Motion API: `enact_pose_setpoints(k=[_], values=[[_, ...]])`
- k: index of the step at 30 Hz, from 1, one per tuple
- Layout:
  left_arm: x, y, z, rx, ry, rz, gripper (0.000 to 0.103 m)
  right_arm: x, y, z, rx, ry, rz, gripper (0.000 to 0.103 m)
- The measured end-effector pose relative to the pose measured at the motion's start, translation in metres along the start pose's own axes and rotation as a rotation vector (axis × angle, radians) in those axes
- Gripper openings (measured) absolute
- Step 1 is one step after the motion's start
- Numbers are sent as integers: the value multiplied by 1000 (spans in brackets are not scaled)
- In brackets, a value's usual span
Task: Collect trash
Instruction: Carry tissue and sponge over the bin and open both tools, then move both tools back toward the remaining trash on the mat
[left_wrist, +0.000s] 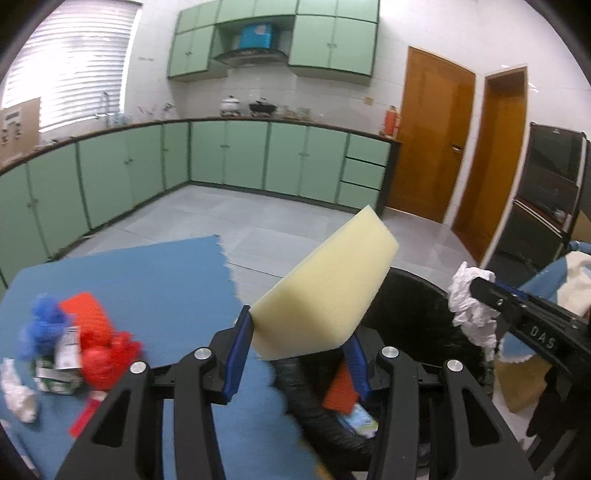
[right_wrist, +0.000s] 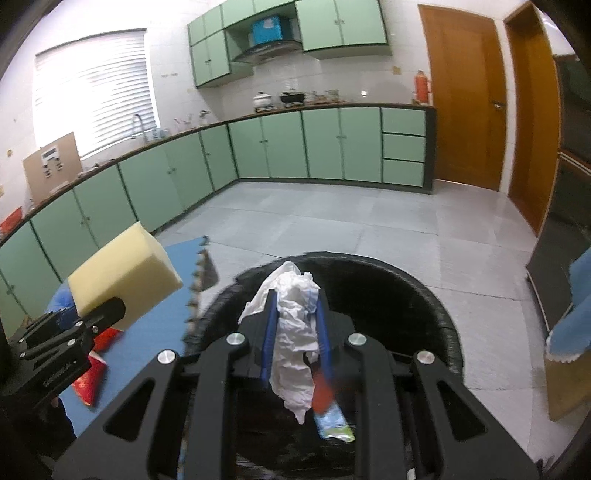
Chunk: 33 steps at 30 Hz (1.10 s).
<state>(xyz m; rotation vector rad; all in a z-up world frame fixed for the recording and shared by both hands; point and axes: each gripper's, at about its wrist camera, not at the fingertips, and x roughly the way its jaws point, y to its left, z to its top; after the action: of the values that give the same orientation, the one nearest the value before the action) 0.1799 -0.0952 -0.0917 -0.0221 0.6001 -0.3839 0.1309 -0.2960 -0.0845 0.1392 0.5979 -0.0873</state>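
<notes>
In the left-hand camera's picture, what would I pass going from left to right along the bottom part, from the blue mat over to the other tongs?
Crumpled white tissue on the blue mat → blue and red pile of plastic scraps → pale yellow foam block gripped in the left tongs → black round bin → crumpled white paper wad in the right tongs.

Your left gripper (left_wrist: 301, 332) is matte black, its two fingers (left_wrist: 240, 354) lined with blue pads. Each linkage arm has triangular cut-outs and round silver pivot screws (left_wrist: 204, 353). Your right gripper (right_wrist: 295, 321) is built alike: black frame, blue pads, four silver screws (right_wrist: 236, 338) across the top. From the left camera, its side reads "DAS" in pale letters (left_wrist: 542, 336), with a small screw near the tip.
</notes>
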Motion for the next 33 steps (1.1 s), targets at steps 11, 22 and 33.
enact_pose_setpoints(k=[11, 22, 33], values=[[60, -50, -4, 32, 88, -88, 47, 35, -58, -21, 54, 61, -76, 20], [76, -51, -4, 32, 124, -149, 69, 46, -71, -35, 79, 72, -138, 66], [29, -1, 2, -2, 64, -68, 85, 19, -32, -15, 62, -7, -106, 93]])
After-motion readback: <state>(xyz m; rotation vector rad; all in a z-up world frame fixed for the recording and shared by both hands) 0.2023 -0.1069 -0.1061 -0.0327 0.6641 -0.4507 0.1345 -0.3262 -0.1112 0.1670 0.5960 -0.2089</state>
